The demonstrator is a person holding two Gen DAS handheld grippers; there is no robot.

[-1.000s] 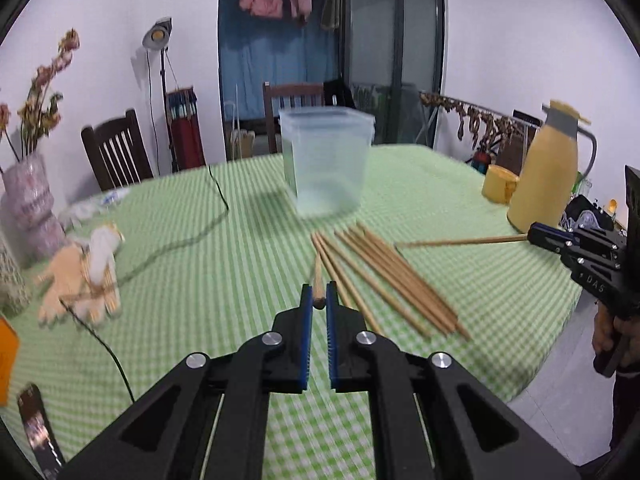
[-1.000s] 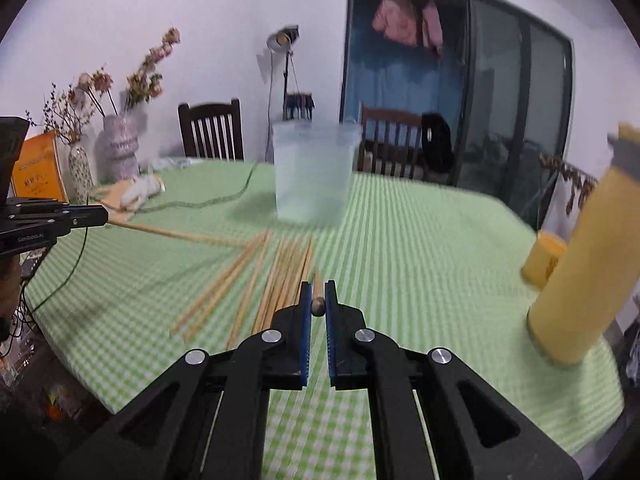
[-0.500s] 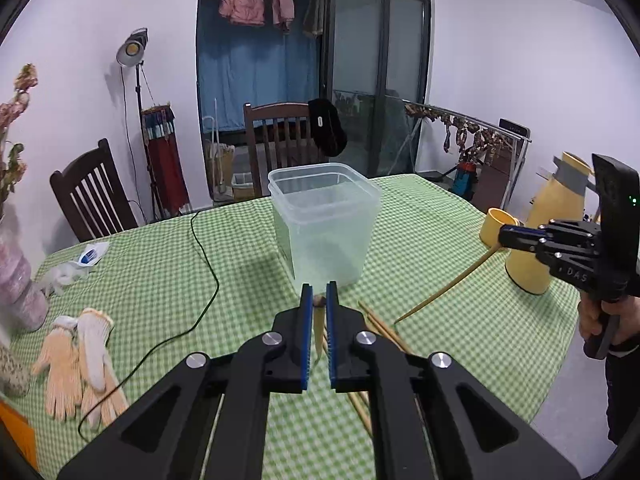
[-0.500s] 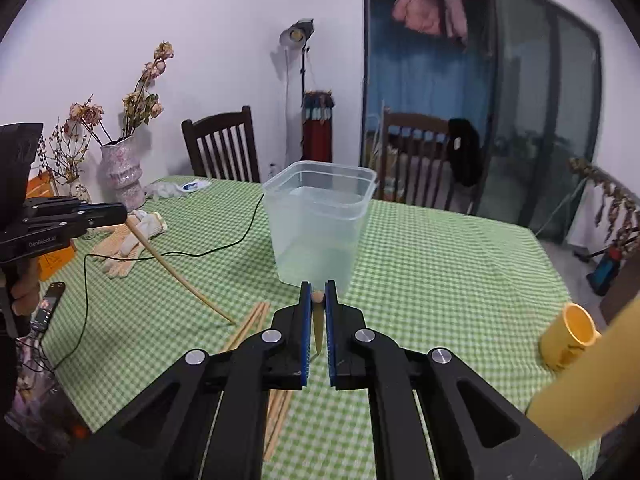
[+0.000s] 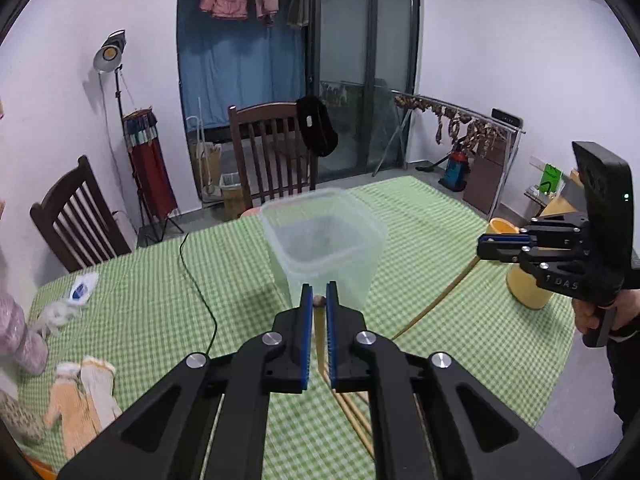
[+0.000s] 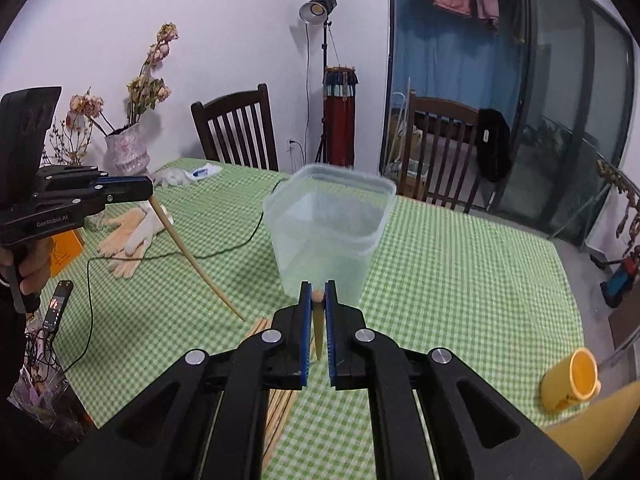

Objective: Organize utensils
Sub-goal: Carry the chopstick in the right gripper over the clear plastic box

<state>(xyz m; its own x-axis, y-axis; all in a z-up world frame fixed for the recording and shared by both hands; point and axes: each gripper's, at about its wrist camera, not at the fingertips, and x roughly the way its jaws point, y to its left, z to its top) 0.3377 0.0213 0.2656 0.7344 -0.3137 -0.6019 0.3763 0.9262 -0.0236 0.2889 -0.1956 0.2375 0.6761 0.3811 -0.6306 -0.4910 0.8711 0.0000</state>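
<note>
Since the earlier frames, both grippers have risen from the table and both chopsticks now hang tip-down instead of lying near level.

Working left to right: I hold the left gripper (image 5: pixel 319 300) with its jaws narrow, clamped on the butt end of the left chopstick (image 6: pixel 192 258). In the right wrist view this stick slopes down and away from the jaws, its tip just above the checked tablecloth (image 6: pixel 460 264).

Next comes the loose bundle of chopsticks (image 6: pixel 280 400), lying flat on the cloth below the grippers.

The clear plastic container (image 5: pixel 324 240) stands upright ahead of both grippers, open-topped and apparently empty.

The right gripper (image 6: pixel 316 300) also has narrow jaws, closed on the right chopstick (image 5: pixel 436 302), which slopes down toward the bundle.

Handling, as I judge it: each stick is light, stiff, thin and tapered, pale bamboo-coloured with a smooth finish. It can pivot or slip between the pads. I recommend gripping near the thick end, as at present. The container looks light and may tip if struck.
</note>
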